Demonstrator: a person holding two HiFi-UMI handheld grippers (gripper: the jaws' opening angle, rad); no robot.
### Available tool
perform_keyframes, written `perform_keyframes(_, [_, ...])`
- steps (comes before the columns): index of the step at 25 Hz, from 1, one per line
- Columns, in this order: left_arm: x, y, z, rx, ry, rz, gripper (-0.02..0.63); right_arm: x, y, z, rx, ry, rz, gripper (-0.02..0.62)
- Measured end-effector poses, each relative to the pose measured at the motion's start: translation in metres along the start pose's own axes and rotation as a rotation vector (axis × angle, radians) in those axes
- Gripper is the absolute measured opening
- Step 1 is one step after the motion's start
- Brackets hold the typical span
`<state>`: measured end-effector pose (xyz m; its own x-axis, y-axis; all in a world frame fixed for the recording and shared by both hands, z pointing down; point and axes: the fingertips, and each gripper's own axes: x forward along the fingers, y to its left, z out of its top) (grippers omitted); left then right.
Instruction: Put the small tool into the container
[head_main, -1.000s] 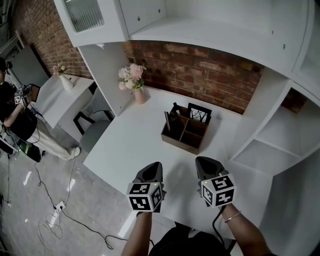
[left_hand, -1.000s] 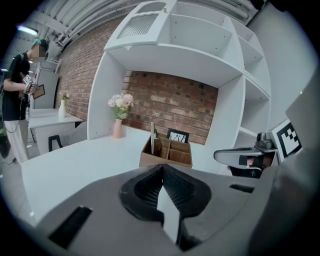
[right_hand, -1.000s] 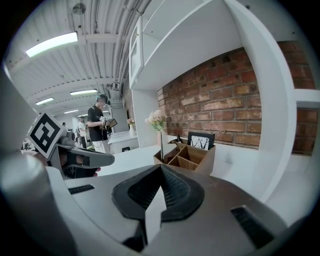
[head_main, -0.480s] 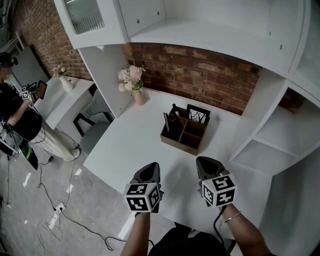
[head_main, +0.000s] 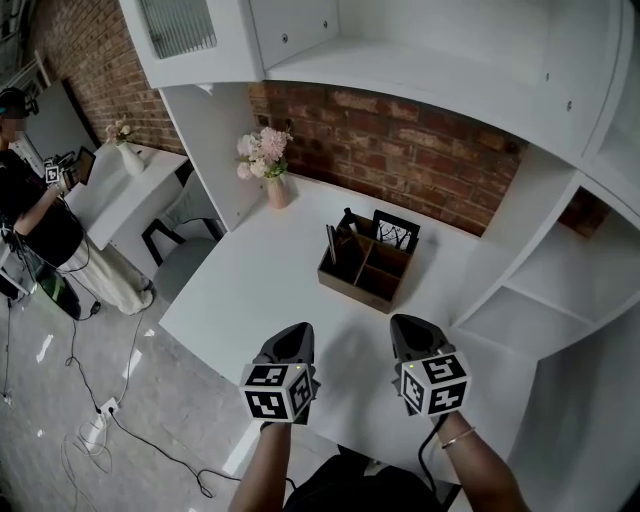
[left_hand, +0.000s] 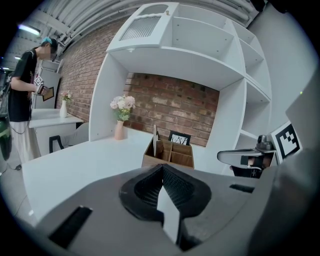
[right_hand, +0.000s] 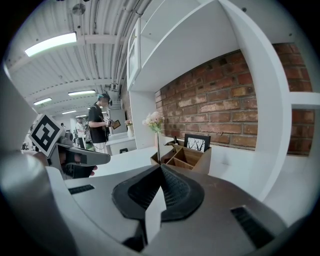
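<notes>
A brown wooden container (head_main: 367, 267) with several compartments stands on the white table (head_main: 270, 270) near the brick wall. A flat grey tool (head_main: 332, 243) stands upright in its left compartment, and a small framed picture (head_main: 397, 231) sits at its back. The container also shows in the left gripper view (left_hand: 168, 153) and the right gripper view (right_hand: 184, 156). My left gripper (head_main: 293, 341) and right gripper (head_main: 408, 335) hover side by side over the table's near edge, well short of the container. Both are shut, with nothing between the jaws (left_hand: 161, 186) (right_hand: 159, 187).
A pink vase of flowers (head_main: 272, 170) stands at the table's far left corner. White shelving (head_main: 540, 270) rises on the right and above. A person (head_main: 35, 215) stands by a second white desk (head_main: 115, 190) on the left. Cables (head_main: 100, 420) lie on the floor.
The left gripper has drifted slightly left and toward me. The right gripper has barely moved. The person on the left has shifted position.
</notes>
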<state>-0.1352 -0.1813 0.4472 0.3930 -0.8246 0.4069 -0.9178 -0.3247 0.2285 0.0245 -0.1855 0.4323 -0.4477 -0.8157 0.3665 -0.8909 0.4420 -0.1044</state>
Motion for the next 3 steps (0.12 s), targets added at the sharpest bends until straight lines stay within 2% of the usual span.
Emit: perform_keyframes(3, [0.0006,0.0018,0.0008,0.004,0.005,-0.009,0.009,0.0016,0.0023,-0.0009,0.012,-0.001,-0.002,0.003])
